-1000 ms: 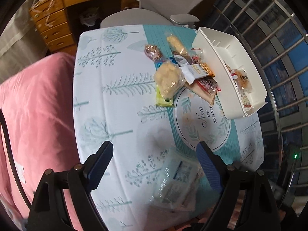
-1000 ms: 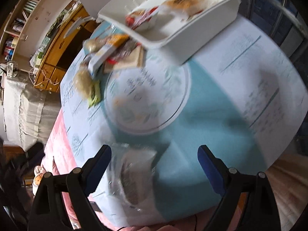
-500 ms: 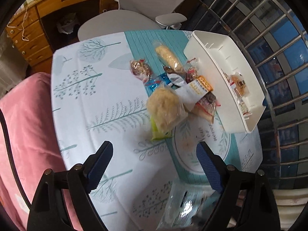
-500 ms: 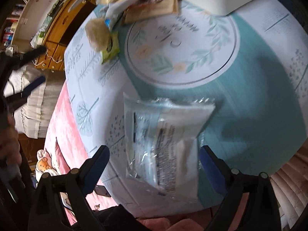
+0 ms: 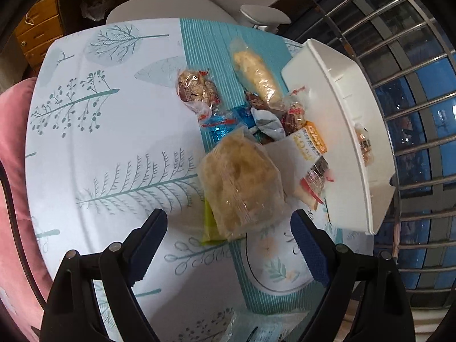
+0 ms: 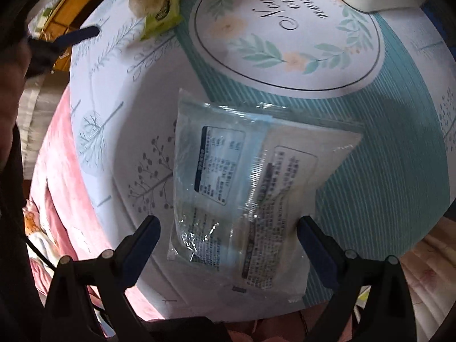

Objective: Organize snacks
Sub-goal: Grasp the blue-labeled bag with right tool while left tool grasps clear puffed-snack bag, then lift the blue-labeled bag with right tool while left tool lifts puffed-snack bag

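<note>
Both grippers have closed in over the last second: the flat clear plastic snack packet with printed labels (image 6: 242, 196), small and blurred then, now fills the space between the wide-open jaws of the right gripper (image 6: 228, 245), lying flat on the leaf-printed white and teal tablecloth (image 6: 399, 142) near the table's front edge. To take it well, I judge the fingers should drop until they straddle the packet's sides, then close slowly so the slippery film bunches rather than slides. Further off, the left gripper (image 5: 228, 236), jaws equally wide and empty, has advanced on the pale puffy bag of crumbly snack (image 5: 242, 188), which sits atop a green packet (image 5: 209, 228). Beyond lies the heap of small wrapped snacks (image 5: 285, 119) beside the white plastic bin (image 5: 350, 131).
</note>
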Tool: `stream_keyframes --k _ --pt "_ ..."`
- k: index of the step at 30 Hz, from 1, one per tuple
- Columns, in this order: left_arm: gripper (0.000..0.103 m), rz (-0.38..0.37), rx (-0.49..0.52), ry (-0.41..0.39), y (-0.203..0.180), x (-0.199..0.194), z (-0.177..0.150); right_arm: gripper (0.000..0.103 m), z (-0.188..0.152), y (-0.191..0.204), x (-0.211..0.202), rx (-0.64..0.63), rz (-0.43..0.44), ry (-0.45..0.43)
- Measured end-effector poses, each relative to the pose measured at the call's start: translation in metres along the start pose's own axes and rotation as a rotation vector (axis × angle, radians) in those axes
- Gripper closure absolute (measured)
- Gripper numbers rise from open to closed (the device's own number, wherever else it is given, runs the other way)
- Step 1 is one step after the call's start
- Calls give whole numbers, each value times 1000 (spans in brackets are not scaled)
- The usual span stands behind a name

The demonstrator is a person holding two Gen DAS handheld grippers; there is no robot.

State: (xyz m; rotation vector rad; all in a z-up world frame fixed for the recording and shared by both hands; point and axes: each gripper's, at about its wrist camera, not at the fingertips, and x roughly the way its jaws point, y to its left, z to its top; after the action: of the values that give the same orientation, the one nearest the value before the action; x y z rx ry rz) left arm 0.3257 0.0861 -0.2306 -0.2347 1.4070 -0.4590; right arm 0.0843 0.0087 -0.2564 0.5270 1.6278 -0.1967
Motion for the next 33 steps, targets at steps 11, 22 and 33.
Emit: stream_keyframes --k 11,22,33 --pt "16 5 -36 -32 -9 32 11 6 12 4 11 -4 -93 -13" --pt "46 -3 -56 -84 2 34 13 6 28 27 18 -101 -160 -14" --pt "65 -39 -69 -126 17 23 8 10 40 30 25 -94 -165 20"
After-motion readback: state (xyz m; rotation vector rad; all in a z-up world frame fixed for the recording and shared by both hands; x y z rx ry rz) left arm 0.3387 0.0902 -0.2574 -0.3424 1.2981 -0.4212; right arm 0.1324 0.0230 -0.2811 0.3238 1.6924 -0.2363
